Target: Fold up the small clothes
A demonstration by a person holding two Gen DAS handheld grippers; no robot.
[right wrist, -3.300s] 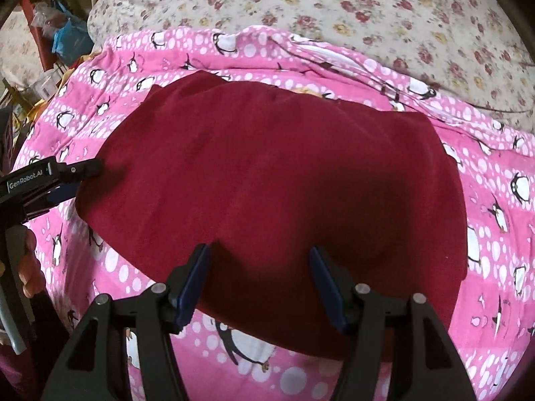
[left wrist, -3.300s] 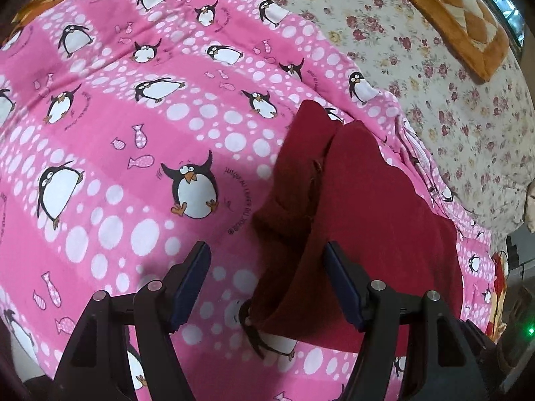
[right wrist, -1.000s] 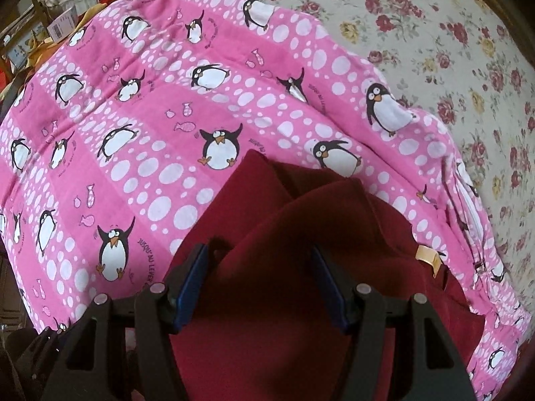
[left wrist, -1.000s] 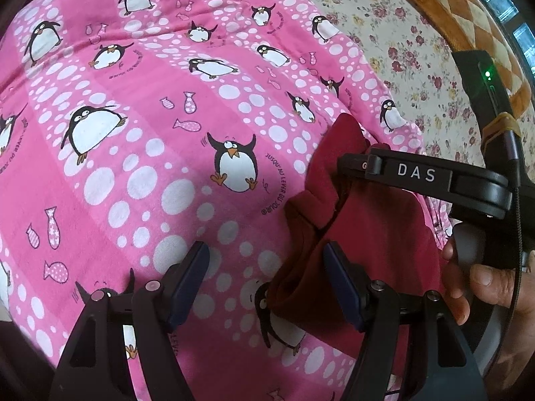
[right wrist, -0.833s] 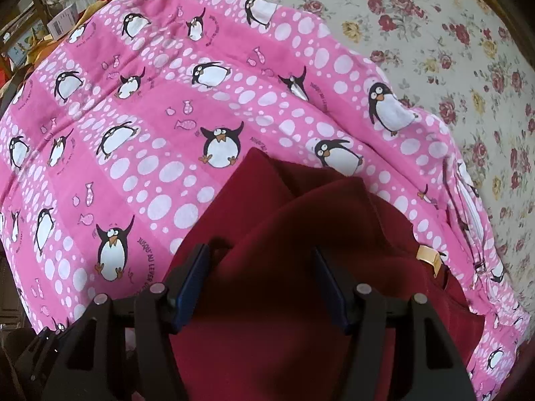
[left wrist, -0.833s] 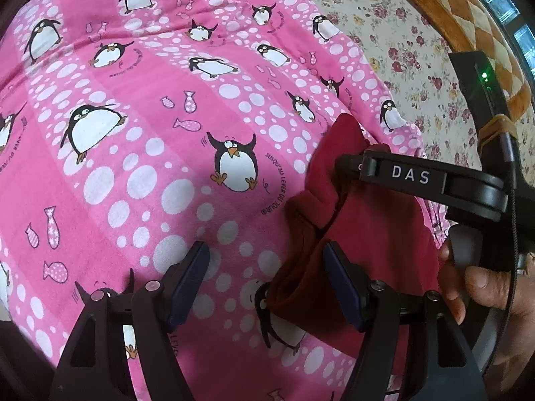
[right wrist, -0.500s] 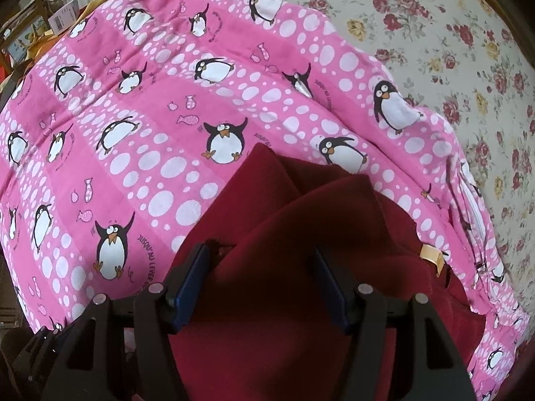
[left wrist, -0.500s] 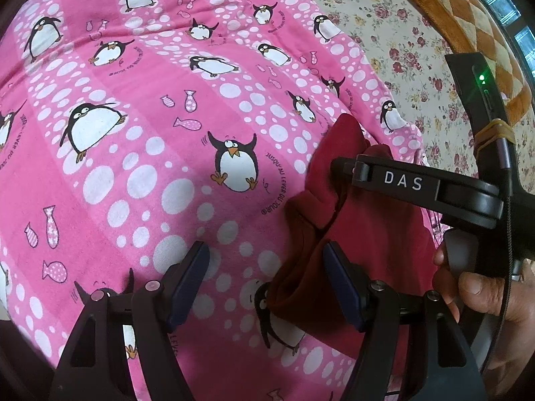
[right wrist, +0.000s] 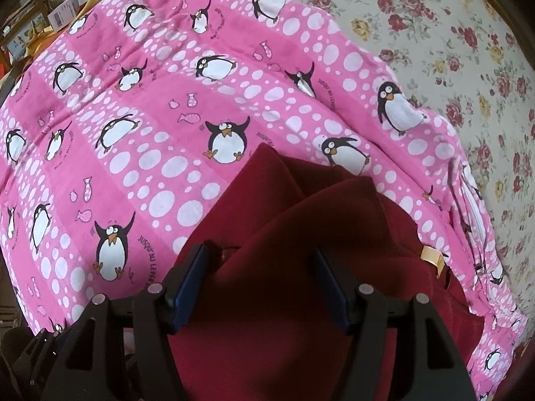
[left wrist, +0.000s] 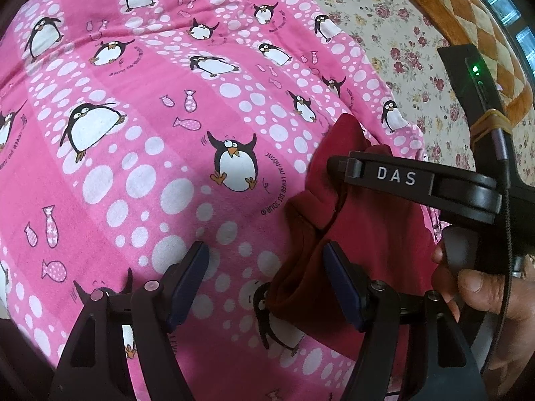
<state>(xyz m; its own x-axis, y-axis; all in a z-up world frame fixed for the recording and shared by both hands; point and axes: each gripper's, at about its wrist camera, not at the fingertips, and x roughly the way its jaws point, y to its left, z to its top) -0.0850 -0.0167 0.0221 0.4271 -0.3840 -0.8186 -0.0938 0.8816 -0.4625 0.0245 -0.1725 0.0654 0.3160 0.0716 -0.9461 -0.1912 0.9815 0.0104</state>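
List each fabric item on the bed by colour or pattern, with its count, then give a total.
Dark red garment: 1
Pink penguin blanket: 1
Floral sheet: 1
Orange quilted cloth: 1
Total: 4

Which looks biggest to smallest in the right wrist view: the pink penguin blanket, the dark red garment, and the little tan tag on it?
1. pink penguin blanket, filling most of the view.
2. dark red garment, though it lies close to the camera, which enlarges it.
3. tan tag, clearly smallest.

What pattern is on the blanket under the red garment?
Pink blanket with white dots, penguins and small fish; the dark red garment lies on it. Clearest in the left wrist view.
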